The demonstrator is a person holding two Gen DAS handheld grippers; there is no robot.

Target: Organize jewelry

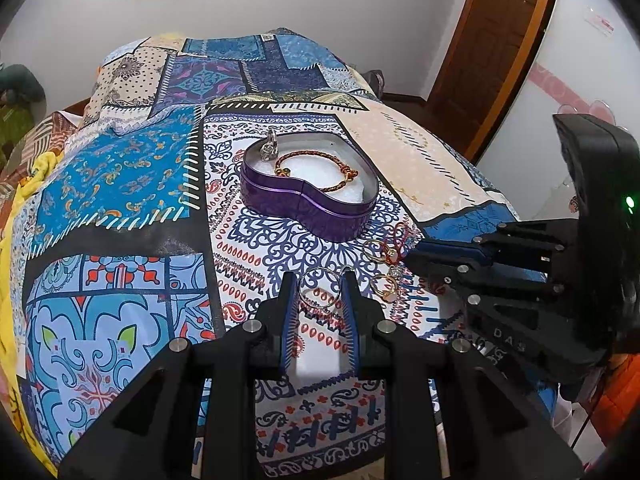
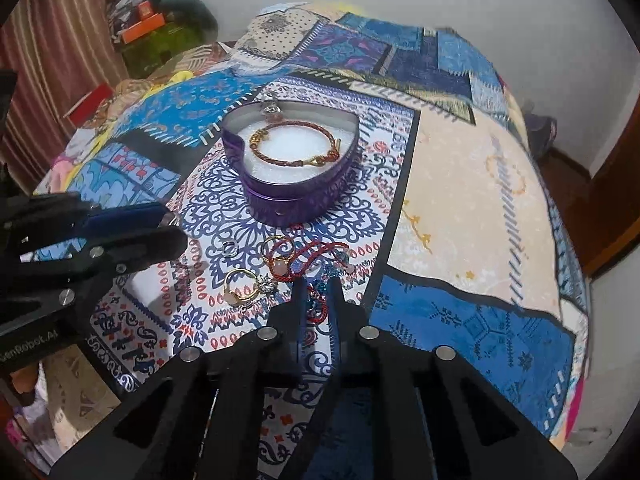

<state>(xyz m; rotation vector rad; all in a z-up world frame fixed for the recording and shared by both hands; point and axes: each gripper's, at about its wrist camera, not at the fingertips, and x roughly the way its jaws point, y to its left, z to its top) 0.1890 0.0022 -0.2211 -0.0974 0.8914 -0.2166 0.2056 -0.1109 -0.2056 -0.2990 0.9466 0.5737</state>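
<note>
Jewelry lies in a loose cluster on the patterned bedspread [image 1: 120, 184], just in front of the purple heart-shaped tin [image 1: 308, 204]. Inside the tin I see a braided red-and-gold bracelet [image 2: 296, 144] on white padding and a silver charm [image 2: 270, 109] at the rim. My left gripper [image 1: 318, 286] stands partly open around a thin silver ring [image 1: 320, 290]; I cannot tell whether it touches. My right gripper [image 2: 317, 292] is narrowly parted astride a red cord bracelet [image 2: 318, 308], beside the gold rings [image 2: 240, 286].
</note>
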